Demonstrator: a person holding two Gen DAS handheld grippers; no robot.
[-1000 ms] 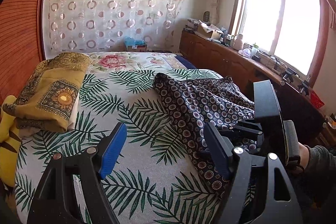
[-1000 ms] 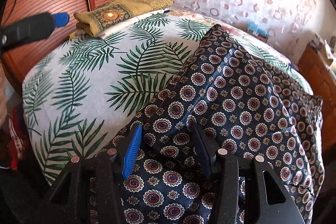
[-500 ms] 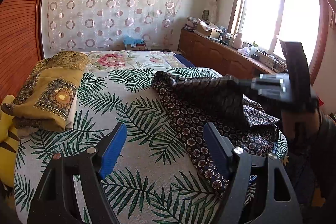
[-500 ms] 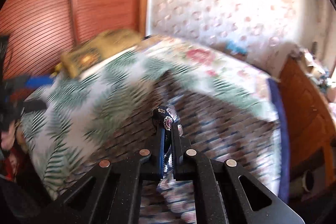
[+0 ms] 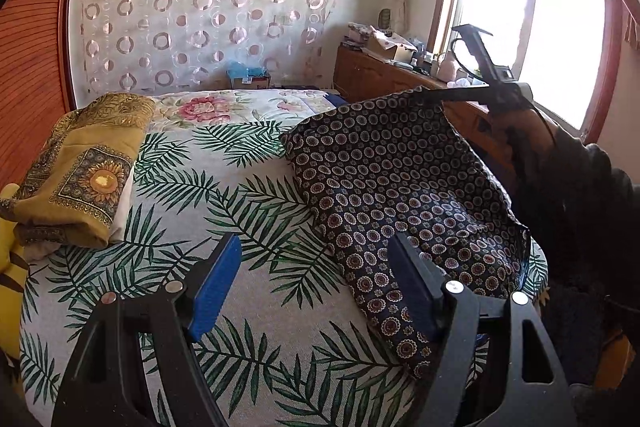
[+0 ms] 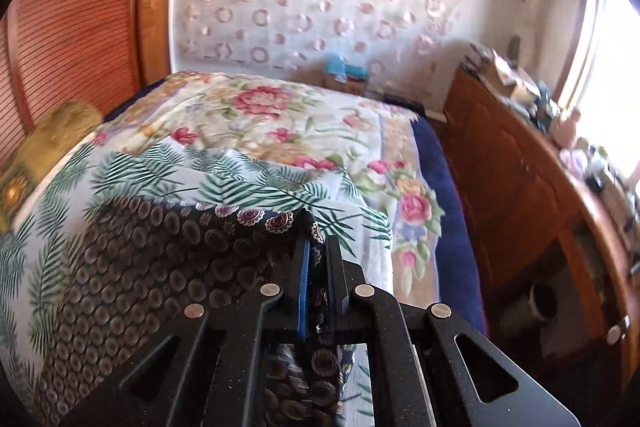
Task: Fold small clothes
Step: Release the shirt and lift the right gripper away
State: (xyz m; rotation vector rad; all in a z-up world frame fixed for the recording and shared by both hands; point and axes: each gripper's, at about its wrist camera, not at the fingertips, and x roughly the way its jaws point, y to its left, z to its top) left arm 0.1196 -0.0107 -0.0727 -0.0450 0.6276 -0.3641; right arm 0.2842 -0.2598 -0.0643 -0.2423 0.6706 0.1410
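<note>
No legible text, label or number anywhere (cloth prints purely ornamental)

Dark navy medallion-print garment lies on the bed, one corner lifted taut.

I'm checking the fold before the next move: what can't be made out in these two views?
- Near edge of the dark patterned cloth: left wrist view, hidden behind the left gripper.
- Pinched corner: right wrist view, the right gripper fingers cover it.
- Folded yellow cloth: right wrist view, motion-blurred.
- Sideboard clutter: too small.
</note>
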